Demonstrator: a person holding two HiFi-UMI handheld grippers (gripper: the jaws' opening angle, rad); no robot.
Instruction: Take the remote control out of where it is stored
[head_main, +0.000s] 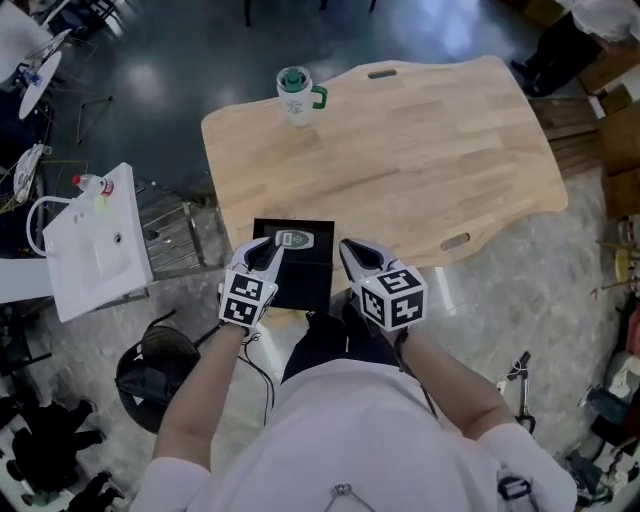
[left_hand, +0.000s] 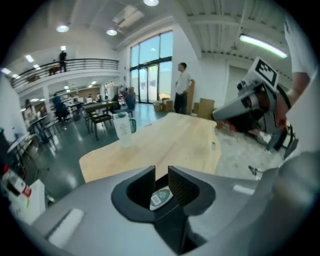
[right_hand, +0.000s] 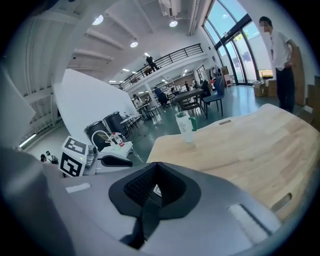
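A small grey remote control (head_main: 295, 239) lies on top of a black box (head_main: 300, 282) at the near edge of the wooden table (head_main: 400, 150). My left gripper (head_main: 268, 254) is at the remote's left end. In the left gripper view its jaws (left_hand: 161, 182) stand a narrow gap apart, and the remote (left_hand: 161, 197) shows through that gap just beyond them. My right gripper (head_main: 352, 258) hovers at the box's right side, apart from the remote. In the right gripper view its jaws (right_hand: 152, 192) meet, with nothing held.
A clear cup with a green handle (head_main: 297, 92) stands at the table's far left edge. A white device (head_main: 95, 245) and a black stool (head_main: 155, 372) are on the floor to the left. A person (left_hand: 182, 87) stands beyond the table.
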